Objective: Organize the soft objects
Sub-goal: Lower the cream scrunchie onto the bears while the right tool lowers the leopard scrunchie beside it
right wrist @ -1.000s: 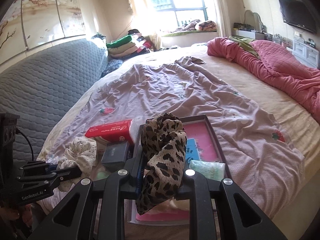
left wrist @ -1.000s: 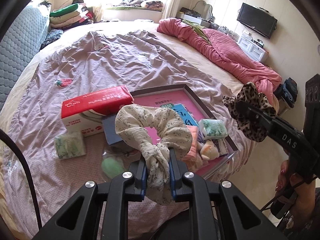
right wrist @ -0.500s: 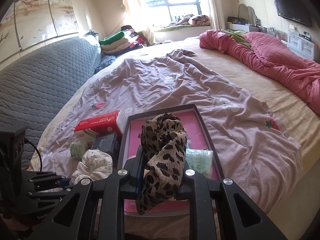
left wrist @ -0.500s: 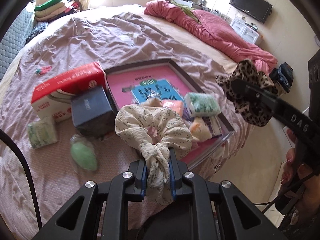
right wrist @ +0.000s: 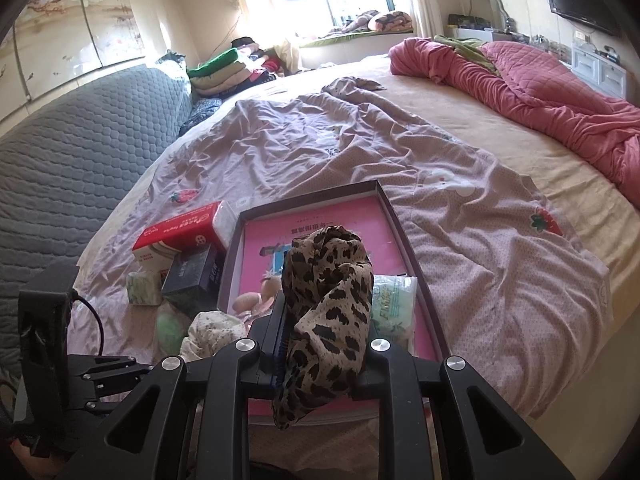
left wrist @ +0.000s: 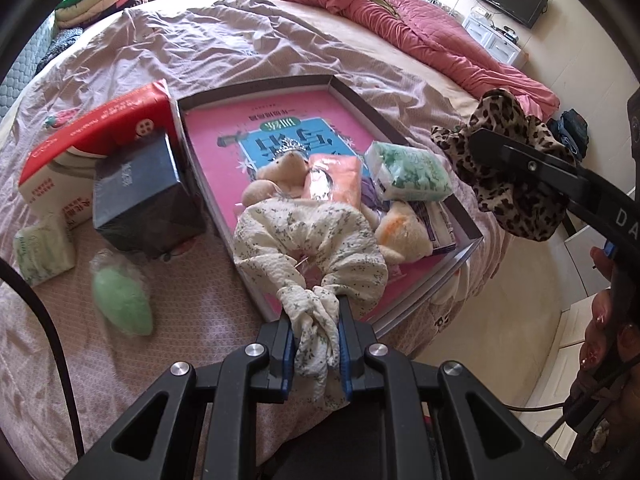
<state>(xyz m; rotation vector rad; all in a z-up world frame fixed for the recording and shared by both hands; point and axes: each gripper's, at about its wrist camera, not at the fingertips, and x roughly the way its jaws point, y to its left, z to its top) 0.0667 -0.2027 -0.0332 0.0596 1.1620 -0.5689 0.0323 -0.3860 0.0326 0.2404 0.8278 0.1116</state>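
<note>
Over the bed (left wrist: 280,44), I am carrying two scrunchies toward the tray (left wrist: 404,136).
Left tongs (left wrist: 316,344) are pinching the floral scrunchie (left wrist: 308,240), right tongs (right wrist: 324,344) the leopard scrunchie (right wrist: 328,280); several soft packets beside the tray are still waiting.

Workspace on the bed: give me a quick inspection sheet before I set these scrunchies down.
Surface: wrinkled lilac sheet over the bed.
Job's things: floral scrunchie, leopard scrunchie, both held above the shallow box; plush toys and tissue packs already inside.
Clutter: red tissue box, dark box, green pouch beside the shallow box.
Grippers: left gripper and right gripper each clamped on a scrunchie.
Cables: black cable at left.
Surroundings: pink quilt, folded clothes, television.
</note>
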